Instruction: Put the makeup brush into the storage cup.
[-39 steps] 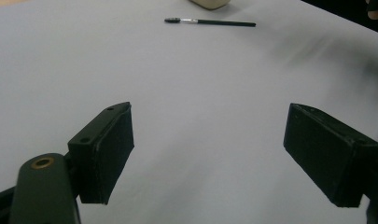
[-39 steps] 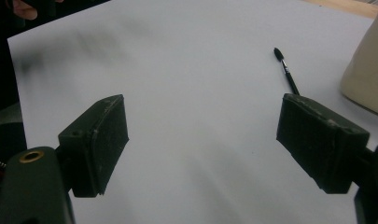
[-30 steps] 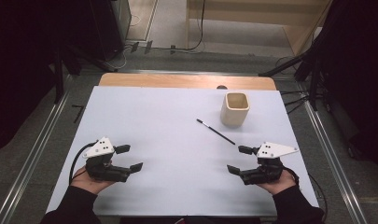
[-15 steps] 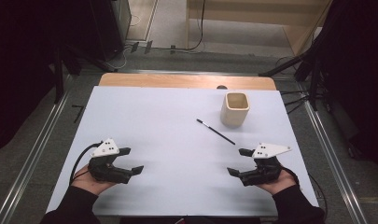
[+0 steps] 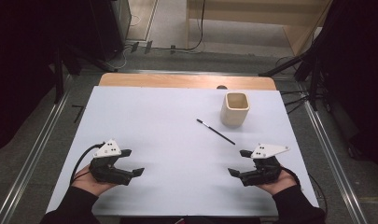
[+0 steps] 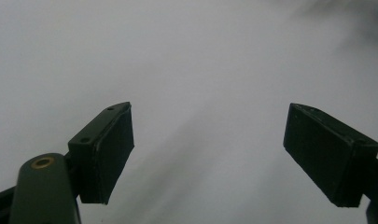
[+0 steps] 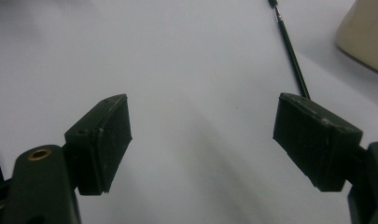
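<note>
Left gripper [image 5: 134,162]: it hovers low over the desk [image 5: 168,121], well apart from the cup [image 5: 234,109] on its far left, near the person's edge; jaws spread wide, nothing between them.
Brush [image 5: 215,131]: the thin black brush lies flat on the desk just left of and nearer than the cup, slanting from its pale tip down toward the right gripper, clear of the cup's wall.
Cup: it stands upright, mouth open, toward the far right of the desk.
Right gripper [image 5: 237,162]: nearer than the cup and a little right of the brush's near end; jaws wide apart and empty.
Step in hand: probably reaching for the brush.
How to do it well: the right gripper should straddle the handle across its length, come down close to the desk, then close gently so the thin stick does not roll away.
</note>
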The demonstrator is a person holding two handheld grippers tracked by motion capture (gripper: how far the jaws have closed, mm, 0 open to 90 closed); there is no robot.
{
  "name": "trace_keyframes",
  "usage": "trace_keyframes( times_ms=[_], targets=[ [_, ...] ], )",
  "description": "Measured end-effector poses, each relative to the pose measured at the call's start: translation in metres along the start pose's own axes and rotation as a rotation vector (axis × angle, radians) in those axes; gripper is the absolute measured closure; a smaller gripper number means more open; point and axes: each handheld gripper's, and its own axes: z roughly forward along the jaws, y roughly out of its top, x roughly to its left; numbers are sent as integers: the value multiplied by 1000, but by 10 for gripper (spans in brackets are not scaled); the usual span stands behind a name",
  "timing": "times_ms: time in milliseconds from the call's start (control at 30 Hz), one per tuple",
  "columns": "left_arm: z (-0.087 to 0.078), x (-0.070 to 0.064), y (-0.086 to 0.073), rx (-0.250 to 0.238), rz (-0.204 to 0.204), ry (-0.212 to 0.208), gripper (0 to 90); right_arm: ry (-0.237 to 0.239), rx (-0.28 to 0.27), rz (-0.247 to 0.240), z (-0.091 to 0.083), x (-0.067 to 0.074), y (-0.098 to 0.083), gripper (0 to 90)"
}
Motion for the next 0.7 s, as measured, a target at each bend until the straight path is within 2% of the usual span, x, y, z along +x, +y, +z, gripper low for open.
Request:
trace_keyframes(
  times_ms=[233,467,700],
  targets=[
    [0,1,0,5,-8,4,167,18,5,8,0,-2,2,214],
    [0,2,-1,9,-18,12,166,9,13,16,-1,-6,4,220],
    [1,2,-1,16,-21,8,167,-13,-2,23,-2,-10,4,207]
  ],
)
